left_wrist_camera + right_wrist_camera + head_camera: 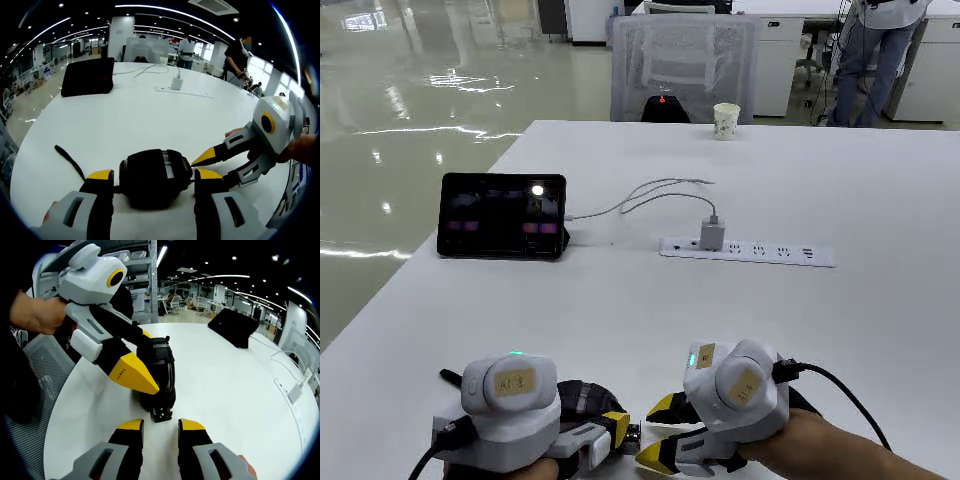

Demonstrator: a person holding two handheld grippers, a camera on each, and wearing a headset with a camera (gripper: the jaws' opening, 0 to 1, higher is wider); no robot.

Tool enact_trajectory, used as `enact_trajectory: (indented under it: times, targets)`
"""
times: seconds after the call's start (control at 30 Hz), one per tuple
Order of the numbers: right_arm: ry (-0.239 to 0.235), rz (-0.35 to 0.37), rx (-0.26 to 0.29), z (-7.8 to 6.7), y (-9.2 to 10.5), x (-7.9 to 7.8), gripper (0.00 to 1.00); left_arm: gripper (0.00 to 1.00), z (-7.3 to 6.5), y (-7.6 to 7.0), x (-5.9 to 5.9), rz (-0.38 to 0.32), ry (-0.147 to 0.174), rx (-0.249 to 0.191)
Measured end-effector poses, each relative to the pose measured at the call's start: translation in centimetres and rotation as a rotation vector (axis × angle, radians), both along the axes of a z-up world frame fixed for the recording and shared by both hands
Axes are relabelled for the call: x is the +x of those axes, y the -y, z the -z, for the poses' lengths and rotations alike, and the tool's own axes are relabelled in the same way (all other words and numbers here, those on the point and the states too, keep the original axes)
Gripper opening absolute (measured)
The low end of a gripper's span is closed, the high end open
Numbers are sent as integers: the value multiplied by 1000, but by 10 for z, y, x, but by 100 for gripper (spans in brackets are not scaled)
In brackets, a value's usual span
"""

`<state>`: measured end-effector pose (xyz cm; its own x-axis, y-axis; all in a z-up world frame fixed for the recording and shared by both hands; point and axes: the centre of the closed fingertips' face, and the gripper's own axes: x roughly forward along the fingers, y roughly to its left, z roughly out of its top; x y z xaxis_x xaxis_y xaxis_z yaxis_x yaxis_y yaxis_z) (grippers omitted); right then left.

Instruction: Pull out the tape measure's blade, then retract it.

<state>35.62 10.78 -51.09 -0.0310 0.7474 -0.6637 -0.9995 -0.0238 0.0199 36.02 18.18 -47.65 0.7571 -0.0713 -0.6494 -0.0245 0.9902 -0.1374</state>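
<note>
The left claw (153, 174) is clenched on the black tape measure (159, 371), which sits on the white counter (650, 300) close to the person, its strap (69, 161) lying off to one side. The right claw (161, 425) is released, its yellow tips just short of the small dark tab (161, 413) at the case's front, not touching it

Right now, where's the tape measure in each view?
Head view: tape measure at the bottom edge, left of centre.
Left gripper view: lower centre, between the view's own jaws.
Right gripper view: centre, just ahead of the view's own jaws.
Shared landmark: the black tablet.
</note>
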Motion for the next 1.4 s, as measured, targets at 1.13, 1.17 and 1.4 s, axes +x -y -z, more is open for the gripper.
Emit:
enact_trajectory:
  times: [1.13,1.17,1.4]
  targets:
    - [-3,247,59,-26,74,-4,47,77,-17,10,-27,186,86,1]
    - [1,254,61,-26,78,-4,47,78,-17,10,-28,197,90,-2]
    - [14,296,85,-33,93,-11,54,80,-15,14,-39,245,99,-9]
